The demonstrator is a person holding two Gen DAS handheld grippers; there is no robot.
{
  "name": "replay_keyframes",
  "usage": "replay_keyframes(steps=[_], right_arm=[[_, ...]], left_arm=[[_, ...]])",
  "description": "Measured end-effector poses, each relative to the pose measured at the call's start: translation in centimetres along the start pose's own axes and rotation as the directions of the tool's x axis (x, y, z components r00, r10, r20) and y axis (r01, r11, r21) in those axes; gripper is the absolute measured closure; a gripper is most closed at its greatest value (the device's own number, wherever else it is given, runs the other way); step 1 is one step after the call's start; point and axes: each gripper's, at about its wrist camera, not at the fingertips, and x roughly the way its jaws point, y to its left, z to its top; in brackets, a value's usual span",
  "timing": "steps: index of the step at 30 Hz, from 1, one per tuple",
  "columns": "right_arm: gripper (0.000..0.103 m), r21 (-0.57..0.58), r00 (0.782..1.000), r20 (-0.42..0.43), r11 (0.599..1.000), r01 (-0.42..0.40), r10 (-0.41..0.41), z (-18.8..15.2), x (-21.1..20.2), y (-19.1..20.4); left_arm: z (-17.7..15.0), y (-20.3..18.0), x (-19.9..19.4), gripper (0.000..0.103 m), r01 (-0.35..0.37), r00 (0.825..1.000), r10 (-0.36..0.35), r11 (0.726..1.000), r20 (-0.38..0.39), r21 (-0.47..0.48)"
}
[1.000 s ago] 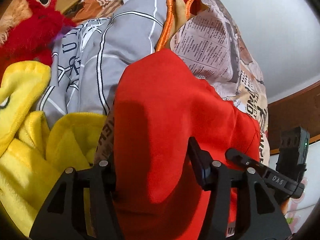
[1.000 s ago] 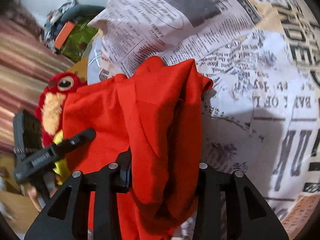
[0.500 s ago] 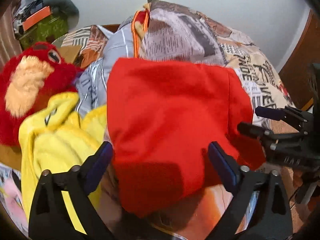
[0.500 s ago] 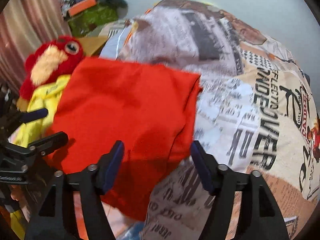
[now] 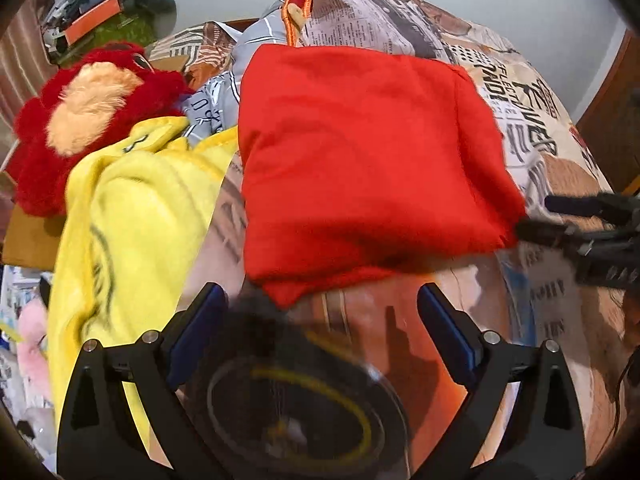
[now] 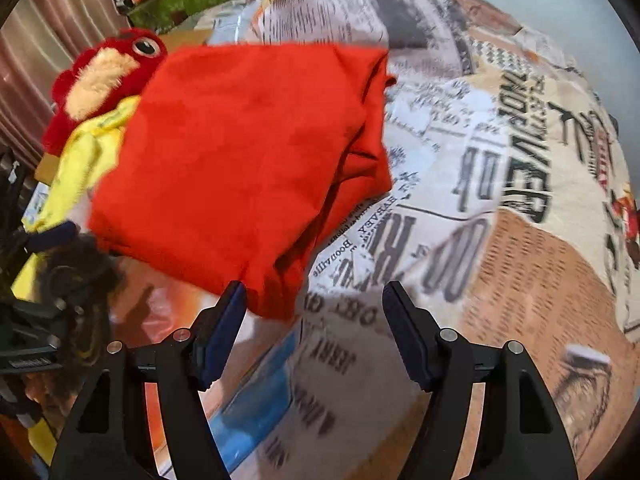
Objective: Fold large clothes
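Folded red garment lies flat on the printed bedspread, its near edge blurred. Left gripper stands wide apart, nothing between the jaws — right gripper likewise parted, clear of the cloth. Yellow fabric and a red plush toy sit beside it, partly cut off.

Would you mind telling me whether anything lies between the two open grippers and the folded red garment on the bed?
Nothing visible does. The left gripper and the right gripper both stand open just short of the near edge of the red garment, with only bare printed bedspread in between. The yellow cloth lies off to one side.
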Motion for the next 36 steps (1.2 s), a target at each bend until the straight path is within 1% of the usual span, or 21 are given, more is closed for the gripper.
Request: replay_keyframes(steps=[6,8,10,12,13,14,15,16,17,18,19,21,22,23,24,25,27,29,31,35,36], right_arm=[[0.036,-0.007,0.991,0.133,1.000,-0.020,0.021,-1.5,-7.6,1.5],[0.036,-0.012,0.980,0.195,1.000,-0.029,0.031,-2.0,-10.6,2.2],[0.036,-0.016,0.961,0.272,0.999,-0.041,0.044,-2.7,-14.1,2.7],[0.036,-0.024,0.933,0.354,0.998,-0.065,0.069,-3.6,-18.2,3.2],[0.036,-0.023,0.918,0.389,0.997,-0.075,0.078,-3.9,-19.8,3.4],[0.036,-0.023,0.895,0.437,0.996,-0.087,0.088,-4.5,-22.0,3.6],[0.036,-0.025,0.879,0.468,0.995,-0.093,0.094,-4.8,-23.3,4.0],[0.036,-0.031,0.854,0.510,0.994,-0.101,0.103,-5.2,-25.2,4.1],[0.036,-0.037,0.823,0.558,0.993,-0.108,0.110,-6.0,-27.4,4.5],[0.036,-0.042,0.803,0.586,0.993,-0.110,0.114,-6.5,-28.6,4.6],[0.036,-0.049,0.771,0.626,0.993,-0.111,0.117,-7.4,-30.3,5.0],[0.036,-0.055,0.723,0.680,0.992,-0.113,0.120,-9.0,-32.5,5.5],[0.036,-0.064,0.696,0.707,0.991,-0.114,0.125,-9.9,-33.7,5.9],[0.036,-0.070,0.672,0.730,0.991,-0.112,0.127,-10.9,-34.7,6.2],[0.036,-0.072,0.657,0.743,0.992,-0.108,0.126,-11.5,-35.1,6.4],[0.036,-0.074,0.637,0.761,0.992,-0.105,0.124,-12.4,-35.8,6.6],[0.036,-0.077,0.608,0.784,0.991,-0.107,0.126,-13.8,-36.6,6.9],[0.036,-0.073,0.585,0.801,0.991,-0.110,0.123,-15.0,-37.0,7.2],[0.036,-0.067,0.571,0.813,0.992,-0.103,0.114,-15.8,-37.1,7.5],[0.036,-0.059,0.552,0.829,0.996,-0.067,0.086,-17.0,-37.3,7.8],[0.032,-0.061,0.549,0.831,0.996,-0.065,0.086,-17.1,-37.3,7.7]], left_arm=[[-0.8,0.1,-7.6,0.006,0.047,0.993,-0.040,0.997,0.111,-0.059],[-0.6,-0.1,-11.0,0.006,0.059,0.984,-0.047,0.996,0.170,-0.066],[-0.6,-0.6,-15.3,0.006,0.049,0.967,-0.032,0.997,0.252,-0.060],[-0.7,-1.8,-19.7,0.006,0.015,0.940,-0.001,0.999,0.341,-0.040],[-1.0,-2.3,-21.7,0.006,0.017,0.924,-0.005,0.999,0.382,-0.029],[-1.2,-2.7,-23.3,0.006,0.023,0.910,-0.011,0.999,0.414,-0.023],[-1.6,-3.1,-25.6,0.006,0.034,0.889,-0.023,0.999,0.458,-0.015],[-2.0,-3.5,-27.6,0.006,0.043,0.868,-0.033,0.999,0.495,-0.008],[-2.7,-4.1,-29.9,0.006,0.053,0.840,-0.044,0.999,0.541,0.000],[-3.3,-4.5,-31.9,0.006,0.059,0.815,-0.052,0.998,0.578,0.006],[-3.9,-4.9,-33.4,0.006,0.064,0.792,-0.058,0.998,0.608,0.013],[-5.1,-5.7,-36.4,0.006,0.064,0.744,-0.062,0.998,0.666,0.021],[-6.0,-6.2,-37.9,0.006,0.066,0.715,-0.066,0.997,0.697,0.026],[-6.6,-6.6,-38.9,0.006,0.067,0.695,-0.067,0.997,0.716,0.028],[-7.7,-7.2,-40.2,0.006,0.066,0.668,-0.068,0.997,0.741,0.032],[-8.3,-7.6,-41.0,0.006,0.065,0.651,-0.071,0.997,0.756,0.038],[-9.7,-8.6,-42.2,0.006,0.052,0.619,-0.064,0.998,0.783,0.040],[-10.7,-9.1,-42.8,0.006,0.044,0.603,-0.059,0.998,0.796,0.041],[-11.7,-9.7,-43.2,0.006,0.034,0.595,-0.051,0.999,0.802,0.038],[-13.2,-10.5,-43.3,0.005,0.009,0.582,-0.029,1.000,0.812,0.030],[-13.5,-10.7,-43.2,0.004,0.004,0.580,-0.023,1.000,0.814,0.026]])
